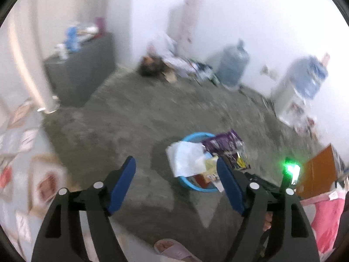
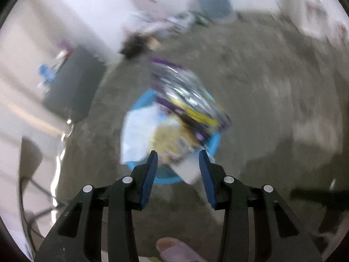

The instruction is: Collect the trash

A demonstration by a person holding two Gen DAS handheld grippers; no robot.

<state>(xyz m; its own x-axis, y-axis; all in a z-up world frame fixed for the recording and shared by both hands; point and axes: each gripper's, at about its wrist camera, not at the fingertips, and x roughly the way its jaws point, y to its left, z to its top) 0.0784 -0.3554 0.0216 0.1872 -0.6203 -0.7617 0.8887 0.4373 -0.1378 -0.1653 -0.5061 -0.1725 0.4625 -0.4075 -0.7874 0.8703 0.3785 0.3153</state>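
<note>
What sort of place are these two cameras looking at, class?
Probably a bare, lived-in room of a home, perhaps a storage corner. A rough concrete floor, large water jugs against the white wall, and a blue basin heaped with wrappers and paper point that way.

A blue basin (image 1: 197, 187) stands on the grey concrete floor (image 1: 122, 118), filled above its rim with trash. A white sheet of paper (image 1: 185, 158) lies crumpled over its left side, hanging past the rim. A purple and silver snack bag (image 1: 226, 147) with yellow print rests tilted across the right and far side, sticking out beyond the edge. Beneath them sits a yellowish printed wrapper (image 2: 172, 138); its detail is blurred.
</note>
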